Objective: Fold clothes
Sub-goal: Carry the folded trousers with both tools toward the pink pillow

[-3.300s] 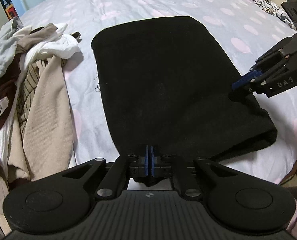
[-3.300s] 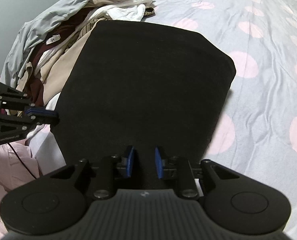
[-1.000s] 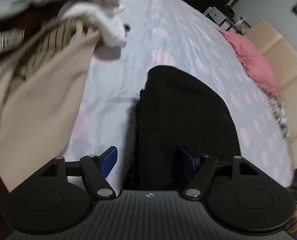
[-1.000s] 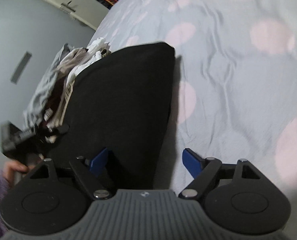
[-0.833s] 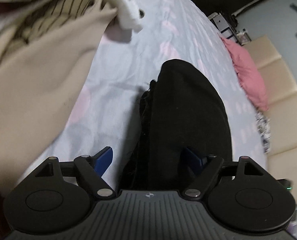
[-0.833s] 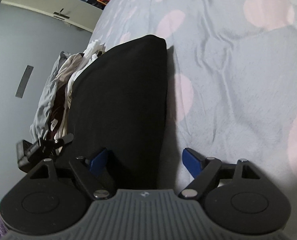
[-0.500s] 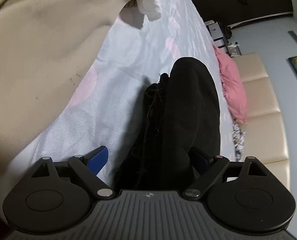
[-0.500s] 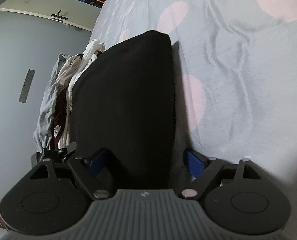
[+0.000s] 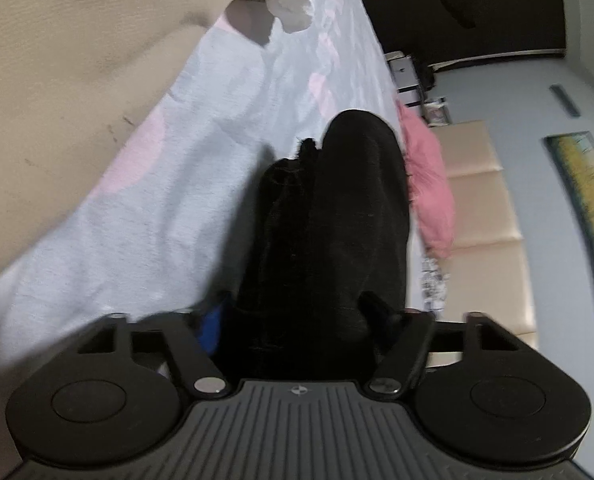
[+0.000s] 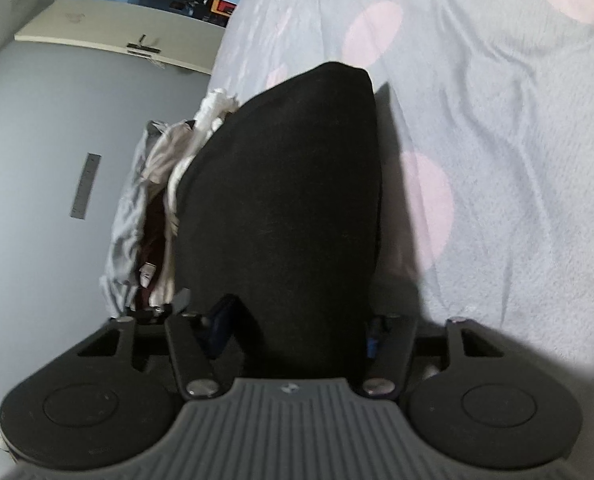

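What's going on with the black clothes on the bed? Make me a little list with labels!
main item: folded black garment, lying on the bed
bed cover: pale blue sheet with pink spots
left hand-held gripper: jaws closing, one end of the garment between them
right hand-held gripper: jaws closing, the garment's other end between them
nearby: pile of unfolded clothes beside the garment; beige garment; pink pillow further up the bed

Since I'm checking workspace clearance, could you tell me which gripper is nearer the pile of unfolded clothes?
Left. The left gripper has the pile looming close beside it; from the right gripper the pile lies beyond the black garment.
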Action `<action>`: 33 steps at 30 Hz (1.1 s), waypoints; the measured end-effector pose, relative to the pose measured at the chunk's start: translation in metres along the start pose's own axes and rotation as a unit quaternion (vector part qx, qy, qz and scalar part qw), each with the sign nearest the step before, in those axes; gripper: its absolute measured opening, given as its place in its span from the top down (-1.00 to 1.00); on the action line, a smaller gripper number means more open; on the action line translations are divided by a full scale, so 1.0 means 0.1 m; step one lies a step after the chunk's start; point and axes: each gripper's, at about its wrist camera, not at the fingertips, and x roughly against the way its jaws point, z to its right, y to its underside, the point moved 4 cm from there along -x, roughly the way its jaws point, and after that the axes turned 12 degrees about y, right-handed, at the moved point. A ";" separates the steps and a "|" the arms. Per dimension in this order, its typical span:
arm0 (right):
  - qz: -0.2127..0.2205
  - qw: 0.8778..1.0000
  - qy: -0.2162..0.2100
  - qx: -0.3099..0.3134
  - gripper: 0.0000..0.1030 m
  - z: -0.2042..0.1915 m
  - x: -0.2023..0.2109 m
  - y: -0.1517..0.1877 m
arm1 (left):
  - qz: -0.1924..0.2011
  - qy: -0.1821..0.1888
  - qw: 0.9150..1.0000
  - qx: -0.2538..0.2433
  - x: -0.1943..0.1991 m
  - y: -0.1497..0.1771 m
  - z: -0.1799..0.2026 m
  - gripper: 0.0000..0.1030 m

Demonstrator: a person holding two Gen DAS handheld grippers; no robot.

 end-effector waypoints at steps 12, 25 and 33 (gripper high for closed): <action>0.015 1.000 0.003 0.002 0.02 0.04 0.59 -0.08 | 0.001 0.017 1.000 -0.004 -0.08 0.15 0.16 0.02; 0.015 0.998 0.066 0.014 0.03 0.55 1.66 -0.64 | -0.046 0.077 0.996 0.011 -1.26 0.50 0.43 0.12; 0.015 0.996 0.086 -0.013 0.03 1.14 2.13 -1.00 | -0.052 0.107 0.993 0.024 -2.03 0.71 0.55 0.13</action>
